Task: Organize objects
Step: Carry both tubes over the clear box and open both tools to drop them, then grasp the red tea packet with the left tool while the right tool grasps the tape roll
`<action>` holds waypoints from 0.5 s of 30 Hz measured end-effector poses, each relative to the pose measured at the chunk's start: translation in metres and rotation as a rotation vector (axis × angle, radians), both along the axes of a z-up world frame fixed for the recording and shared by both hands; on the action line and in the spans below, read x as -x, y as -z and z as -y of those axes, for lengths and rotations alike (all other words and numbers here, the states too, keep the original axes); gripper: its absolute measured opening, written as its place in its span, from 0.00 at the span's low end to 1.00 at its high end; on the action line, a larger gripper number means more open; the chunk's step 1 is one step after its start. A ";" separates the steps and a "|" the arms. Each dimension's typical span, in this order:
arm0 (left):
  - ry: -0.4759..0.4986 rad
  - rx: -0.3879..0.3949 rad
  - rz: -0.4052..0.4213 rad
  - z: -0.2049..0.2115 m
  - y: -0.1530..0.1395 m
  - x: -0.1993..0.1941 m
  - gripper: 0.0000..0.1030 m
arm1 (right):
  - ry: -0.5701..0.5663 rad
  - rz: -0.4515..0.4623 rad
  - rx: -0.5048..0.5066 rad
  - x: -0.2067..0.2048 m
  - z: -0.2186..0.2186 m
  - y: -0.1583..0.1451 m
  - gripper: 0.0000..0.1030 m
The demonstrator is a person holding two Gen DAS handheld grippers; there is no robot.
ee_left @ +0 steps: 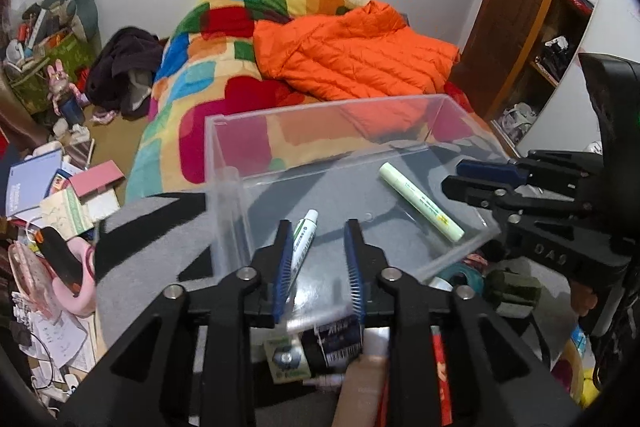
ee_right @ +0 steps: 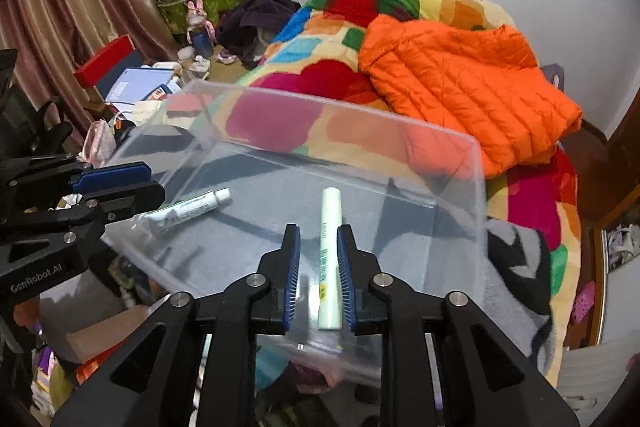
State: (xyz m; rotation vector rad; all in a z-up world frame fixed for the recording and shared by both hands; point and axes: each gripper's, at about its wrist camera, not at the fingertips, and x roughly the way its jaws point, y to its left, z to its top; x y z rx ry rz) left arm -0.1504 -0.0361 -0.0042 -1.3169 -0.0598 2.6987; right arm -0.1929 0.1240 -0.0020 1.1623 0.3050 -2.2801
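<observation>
A clear plastic box (ee_left: 224, 163) (ee_right: 478, 211) stands on a grey patterned blanket. Inside lie a white and green tube (ee_left: 302, 247) (ee_right: 188, 209) and a pale green marker (ee_left: 420, 201) (ee_right: 330, 255). My left gripper (ee_left: 318, 231) is open just above the box's near rim, with the tube beside its left finger and not gripped. My right gripper (ee_right: 318, 231) is open over the box, its fingers either side of the marker without touching it. The right gripper shows in the left wrist view (ee_left: 472, 179), the left gripper in the right wrist view (ee_right: 136, 183).
A bed with a colourful quilt (ee_left: 224, 67) and an orange puffer jacket (ee_left: 352, 59) (ee_right: 460, 83) lies behind the box. Books, boxes and clutter (ee_left: 60, 195) cover the floor on the left. Packets and bottles (ee_left: 316, 347) lie under the left gripper. A wooden shelf (ee_left: 560, 27) stands at the right.
</observation>
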 end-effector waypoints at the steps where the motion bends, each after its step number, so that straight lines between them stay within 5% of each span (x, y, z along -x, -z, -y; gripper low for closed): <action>1: 0.000 0.005 -0.019 0.000 -0.006 -0.008 0.35 | -0.001 -0.017 0.010 -0.005 -0.005 -0.006 0.22; 5: -0.007 0.028 -0.077 0.001 -0.019 -0.032 0.55 | 0.007 -0.063 0.045 -0.022 -0.022 -0.025 0.33; 15: -0.035 0.097 -0.087 -0.010 -0.012 -0.095 0.66 | 0.030 -0.138 0.044 -0.077 -0.049 -0.035 0.46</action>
